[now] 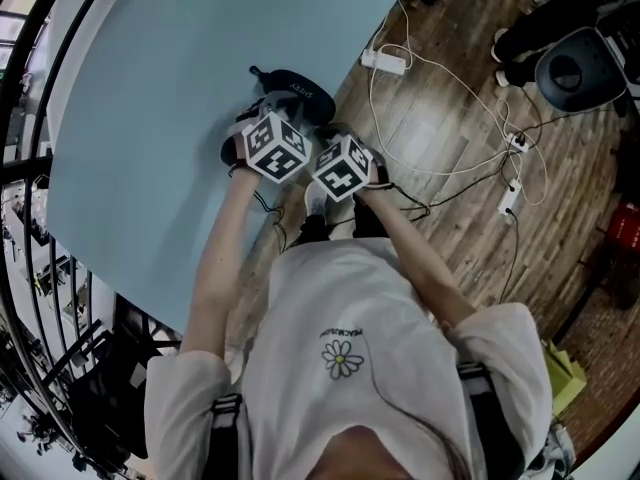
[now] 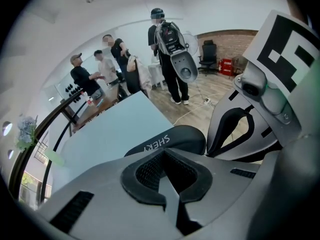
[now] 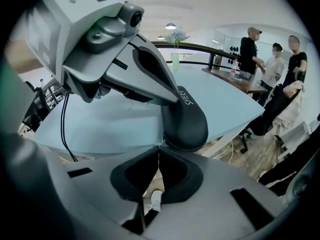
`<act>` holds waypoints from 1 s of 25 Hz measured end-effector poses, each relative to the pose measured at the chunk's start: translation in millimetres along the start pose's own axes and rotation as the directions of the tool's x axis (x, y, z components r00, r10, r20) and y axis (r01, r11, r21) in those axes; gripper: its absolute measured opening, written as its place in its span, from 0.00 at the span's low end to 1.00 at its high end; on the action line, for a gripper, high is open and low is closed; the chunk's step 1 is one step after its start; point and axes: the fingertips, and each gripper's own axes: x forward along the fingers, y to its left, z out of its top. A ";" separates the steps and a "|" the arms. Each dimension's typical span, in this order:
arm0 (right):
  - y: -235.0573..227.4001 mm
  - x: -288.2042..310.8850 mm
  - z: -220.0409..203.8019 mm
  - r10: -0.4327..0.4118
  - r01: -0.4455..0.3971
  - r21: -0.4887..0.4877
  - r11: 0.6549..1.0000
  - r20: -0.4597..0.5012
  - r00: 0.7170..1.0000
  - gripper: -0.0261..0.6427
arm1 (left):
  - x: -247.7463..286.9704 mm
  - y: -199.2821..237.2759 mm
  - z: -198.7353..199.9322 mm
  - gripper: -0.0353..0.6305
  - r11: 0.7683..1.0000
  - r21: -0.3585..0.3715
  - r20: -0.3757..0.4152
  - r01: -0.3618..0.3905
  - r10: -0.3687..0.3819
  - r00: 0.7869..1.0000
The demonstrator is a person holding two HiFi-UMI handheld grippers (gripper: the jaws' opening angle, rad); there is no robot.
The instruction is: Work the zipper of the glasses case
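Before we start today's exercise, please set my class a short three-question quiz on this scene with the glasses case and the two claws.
1. True or false: the glasses case is white.
2. How do the left claw and the right claw stand? A) both wide open B) both shut C) only the left open
3. What does the case rest on?

Key: 1. False, it is black. 2. B. 3. The light blue table.
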 end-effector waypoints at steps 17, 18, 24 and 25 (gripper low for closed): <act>-42.2 -38.3 9.1 -0.078 0.069 0.090 0.994 0.104 0.991 0.05 | -1.5 5.3 2.9 0.07 0.996 -0.085 0.023 0.003 -0.001 1.000; -50.1 -43.9 16.4 -0.086 0.075 0.094 0.993 0.121 0.989 0.05 | -1.5 8.5 3.8 0.07 0.996 -0.093 0.016 -0.010 0.011 1.000; -95.8 -87.9 83.5 -0.159 0.146 0.064 0.987 0.282 0.946 0.05 | -40.7 55.1 40.2 0.07 0.964 -0.206 0.123 -0.168 0.196 0.973; -101.9 -98.4 97.6 -0.174 0.162 0.063 0.985 0.321 0.931 0.05 | -54.8 66.5 51.0 0.07 0.948 -0.247 0.160 -0.199 0.242 0.957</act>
